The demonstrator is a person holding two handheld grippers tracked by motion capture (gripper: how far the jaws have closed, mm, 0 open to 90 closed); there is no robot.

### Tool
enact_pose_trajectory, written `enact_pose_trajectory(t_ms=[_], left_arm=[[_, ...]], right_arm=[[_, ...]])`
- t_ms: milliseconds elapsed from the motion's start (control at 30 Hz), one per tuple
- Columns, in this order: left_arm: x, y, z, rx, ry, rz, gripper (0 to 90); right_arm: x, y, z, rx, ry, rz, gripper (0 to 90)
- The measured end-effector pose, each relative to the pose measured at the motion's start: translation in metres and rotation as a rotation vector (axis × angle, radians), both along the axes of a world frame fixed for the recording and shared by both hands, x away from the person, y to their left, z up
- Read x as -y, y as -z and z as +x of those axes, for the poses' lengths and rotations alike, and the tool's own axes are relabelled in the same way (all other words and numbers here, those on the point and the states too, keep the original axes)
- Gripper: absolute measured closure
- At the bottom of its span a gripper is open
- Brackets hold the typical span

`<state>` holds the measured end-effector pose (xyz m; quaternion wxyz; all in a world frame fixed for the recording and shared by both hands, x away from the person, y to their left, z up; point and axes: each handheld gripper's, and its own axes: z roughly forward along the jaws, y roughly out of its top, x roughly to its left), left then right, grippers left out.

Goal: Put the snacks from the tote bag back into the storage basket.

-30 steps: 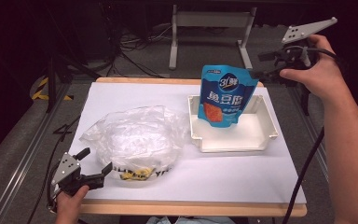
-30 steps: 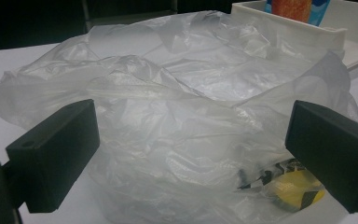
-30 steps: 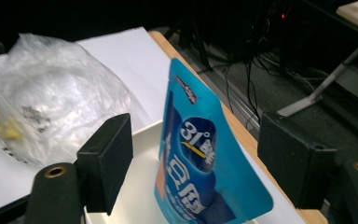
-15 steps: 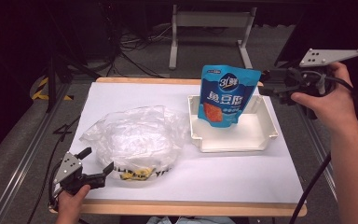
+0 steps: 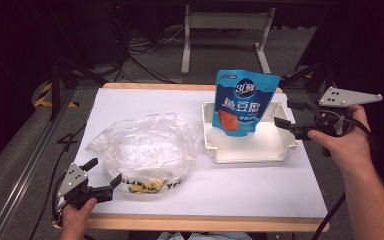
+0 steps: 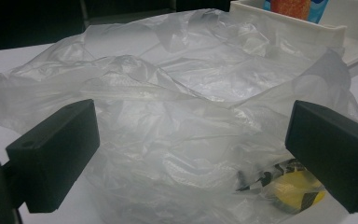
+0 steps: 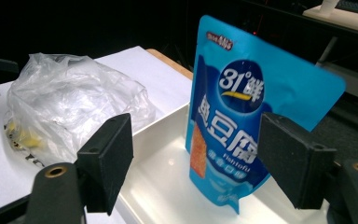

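Two hand-held grippers, black-bodied. Right gripper (image 5: 286, 114) topped by a grey three-cornered plate dotted with small dark holes, right of frame; black cable trailing toward the lower right. Left gripper (image 5: 103, 173) with a like plate, lower left. Blocky matte-black jaws, brass-ringed screw holes behind them. Bare forearms, no sleeves.

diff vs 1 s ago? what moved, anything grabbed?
The right claw came down from above the table's far right corner to the tray's right rim, open and aimed at the blue pouch. Nothing was grabbed or let go. The left claw stayed open at the plastic bag; pouch, tray and bag kept their places.
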<state>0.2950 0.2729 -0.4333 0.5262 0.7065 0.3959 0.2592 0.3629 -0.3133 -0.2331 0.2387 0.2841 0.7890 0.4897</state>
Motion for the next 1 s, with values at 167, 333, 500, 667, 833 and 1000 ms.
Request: enact_pose_trajectory(t_ms=[167, 333, 500, 667, 833, 1000], left_arm=[[0.0, 0.0, 0.0, -0.002, -0.004, -0.001, 3.6], [0.0, 0.0, 0.0, -0.005, 0.002, 0.007, 3.6], [0.0, 0.0, 0.0, -0.005, -0.001, 0.003, 3.6], [0.0, 0.0, 0.0, 0.0, 0.0, -0.004, 3.6], [0.0, 0.001, 0.0, 0.001, 0.002, -0.005, 3.6], [0.001, 0.0, 0.0, 0.006, 0.008, -0.004, 3.6]], right_arm=[[0.0, 0.023, -0.008, 0.006, 0.009, 0.0, 27.2], [-0.001, 0.042, -0.014, 0.017, 0.026, 0.021, 27.2], [-0.002, 0.07, -0.021, 0.025, 0.045, 0.037, 27.3], [-0.001, 0.094, -0.024, 0.02, 0.06, 0.055, 27.3], [0.002, 0.111, -0.027, 0.014, 0.075, 0.044, 28.0], [0.005, 0.13, -0.031, 0.009, 0.101, 0.087, 28.2]])
